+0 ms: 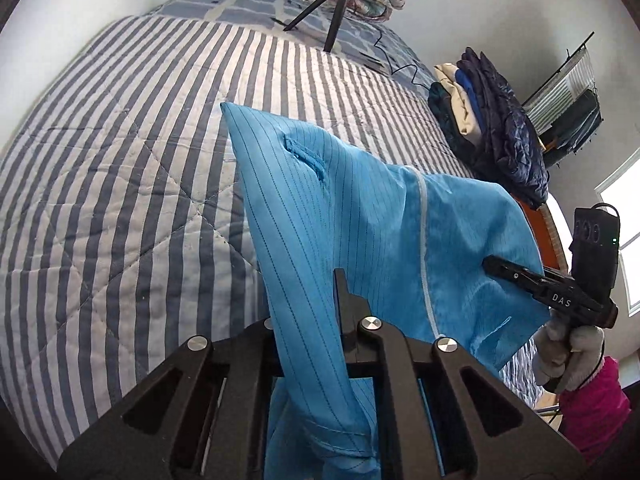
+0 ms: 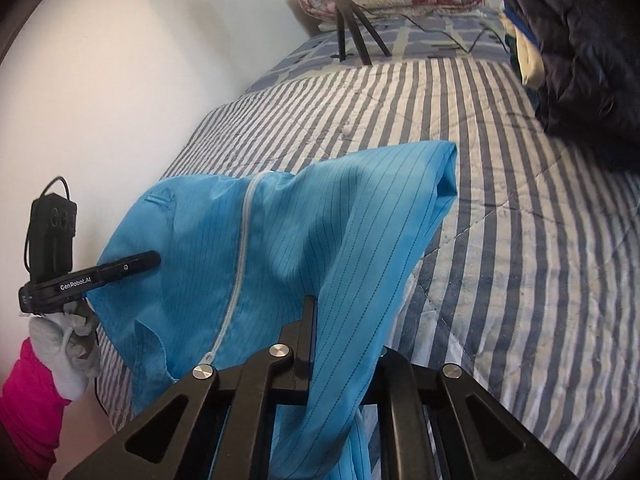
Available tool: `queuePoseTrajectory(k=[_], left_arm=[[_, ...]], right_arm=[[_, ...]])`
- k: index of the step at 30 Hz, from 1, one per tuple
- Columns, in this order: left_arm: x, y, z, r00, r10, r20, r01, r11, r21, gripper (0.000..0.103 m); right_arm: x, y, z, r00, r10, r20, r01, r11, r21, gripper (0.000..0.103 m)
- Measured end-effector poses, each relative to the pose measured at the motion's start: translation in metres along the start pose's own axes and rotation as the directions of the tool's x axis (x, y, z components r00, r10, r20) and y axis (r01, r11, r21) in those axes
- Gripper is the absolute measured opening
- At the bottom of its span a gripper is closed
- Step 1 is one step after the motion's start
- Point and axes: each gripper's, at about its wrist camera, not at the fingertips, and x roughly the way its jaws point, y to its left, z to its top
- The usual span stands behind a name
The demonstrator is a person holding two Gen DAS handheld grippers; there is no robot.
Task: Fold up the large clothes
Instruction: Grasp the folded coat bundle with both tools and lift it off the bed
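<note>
The blue garment [image 1: 360,216] hangs lifted over the striped bed [image 1: 120,160], stretched between both tools. The left hand-held gripper [image 1: 340,280] is pinched tight on one part of the cloth. The right hand-held gripper [image 2: 310,308] is pinched tight on another part. A white zipper [image 2: 240,248] runs down the cloth between them. A pile of folded clothes [image 1: 488,120] sits on the bed's far side.

A home bedroom: striped quilted bed [image 1: 120,160], stacked folded clothes [image 1: 488,128].
</note>
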Motion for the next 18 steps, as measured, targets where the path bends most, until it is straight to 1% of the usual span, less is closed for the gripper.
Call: queuePoseTrajectory(k=[7,11,15,18], left_arm=[[-0.032,-0.035,-0.022,0.999,0.000,0.033,-0.003,0.997,0.077,0.005],[-0.051,-0.060,-0.034,0.999,-0.006,0.052,0.000,0.992,0.126,0.005],[-0.071,-0.085,-0.045,0.997,-0.011,0.079,-0.002,0.987,0.163,0.005],[-0.084,-0.104,-0.052,0.995,-0.007,0.099,-0.013,0.980,0.199,0.005]], right_arm=[[-0.034,0.037,-0.005,0.994,-0.110,0.025,0.112,0.989,-0.099,0.005],[-0.059,0.054,-0.012,0.985,-0.167,0.050,0.172,0.974,-0.146,0.005],[-0.087,0.066,-0.021,0.970,-0.228,0.088,0.241,0.952,-0.191,0.005],[-0.108,0.072,-0.030,0.962,-0.247,0.113,0.265,0.943,-0.201,0.005]])
